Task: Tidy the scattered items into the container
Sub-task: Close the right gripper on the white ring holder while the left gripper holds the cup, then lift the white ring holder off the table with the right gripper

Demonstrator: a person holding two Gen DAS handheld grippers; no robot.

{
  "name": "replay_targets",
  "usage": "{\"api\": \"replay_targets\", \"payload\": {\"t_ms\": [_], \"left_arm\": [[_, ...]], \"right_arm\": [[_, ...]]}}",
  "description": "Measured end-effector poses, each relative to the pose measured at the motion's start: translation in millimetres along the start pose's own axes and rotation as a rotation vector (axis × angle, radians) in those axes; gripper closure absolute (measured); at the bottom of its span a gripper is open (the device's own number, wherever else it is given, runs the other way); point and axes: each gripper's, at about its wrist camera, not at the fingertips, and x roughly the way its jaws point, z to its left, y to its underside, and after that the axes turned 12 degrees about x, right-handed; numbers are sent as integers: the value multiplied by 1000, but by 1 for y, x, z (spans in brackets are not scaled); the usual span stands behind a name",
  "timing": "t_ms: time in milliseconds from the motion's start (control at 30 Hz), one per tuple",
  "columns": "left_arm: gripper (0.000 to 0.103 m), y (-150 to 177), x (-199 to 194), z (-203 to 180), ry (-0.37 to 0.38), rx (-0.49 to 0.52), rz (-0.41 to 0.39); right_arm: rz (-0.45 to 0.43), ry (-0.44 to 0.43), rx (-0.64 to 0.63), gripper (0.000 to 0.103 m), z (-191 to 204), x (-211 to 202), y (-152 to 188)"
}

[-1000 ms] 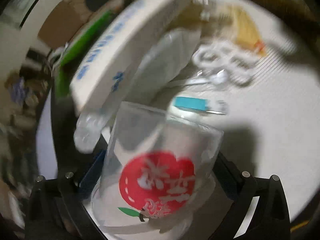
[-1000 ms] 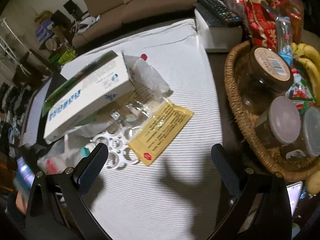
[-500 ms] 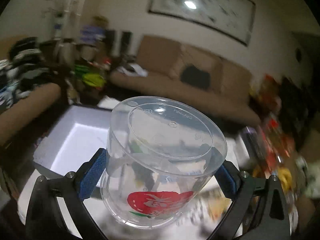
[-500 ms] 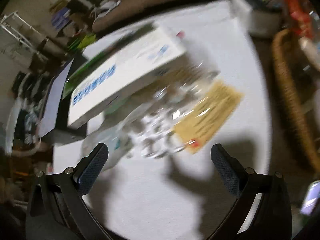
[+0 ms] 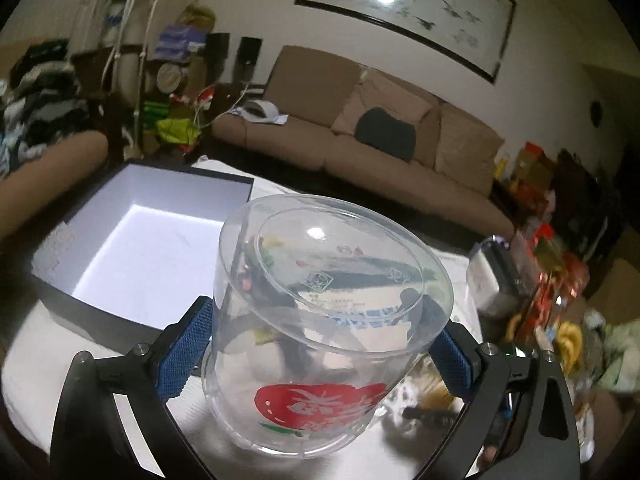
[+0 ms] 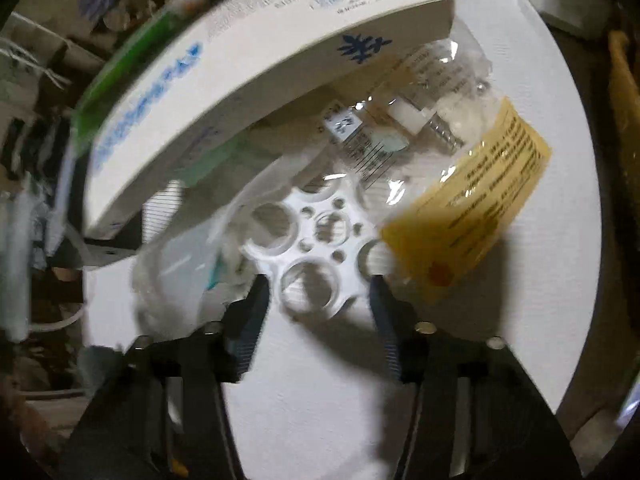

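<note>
the left gripper (image 5: 320, 344) clamps a clear plastic cup (image 5: 320, 312) with a red print, held beside the open white-lined box (image 5: 136, 256). the right gripper (image 6: 318, 300) has its 2 fingers around a white perforated disc (image 6: 316, 240), seemingly not pinching it.

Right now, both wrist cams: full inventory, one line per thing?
Clear plastic cup: 1, red print, held sideways in left fingers.
Open box: 1, white inside, dark walls, left of cup.
Sofa: 1, brown, behind table.
Carton: 1, white, blue print, on the pile.
White holed plate: 1, between right fingers.
Yellow packet: 1, right of plate.
Left gripper: shut on cup.
Right gripper: open around plate.
</note>
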Motion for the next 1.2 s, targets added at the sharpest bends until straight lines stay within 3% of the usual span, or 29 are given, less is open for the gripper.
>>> {"api": "replay_targets", "payload": {"t_ms": [67,200,333,367,400,700,767,867,1000,1200], "left_arm": [[3,2,-3,0,-9,10,2],[3,-1,-5,-4,-28,46,8],[4,-2,-4,-6,-26,62,6],[4,-2,-4,-7,-32,70,3],[4,-3,-4,-9,-38,78,2],[5,-4,-2,-16,-83,138,8],[5,-4,-2,-16,-93,139,11],[5,-6,-2,-16,-98,130,15],[5,-6,-2,-18,-90,129,21],[6,-3,2,-26,-93,160,39]], "right_arm": [[8,15,-29,71,5,9,-2],[23,163,-117,72,16,33,2],[31,191,-130,72,28,52,5],[28,173,-131,83,32,53,7],[33,135,-124,85,36,51,10],[-15,-127,-81,82,48,10,53],[5,-288,-31,82,42,4,62],[10,-431,8,82,34,1,65],[-22,-522,12,82,28,-12,66],[-54,-564,15,82,6,-26,40]]}}
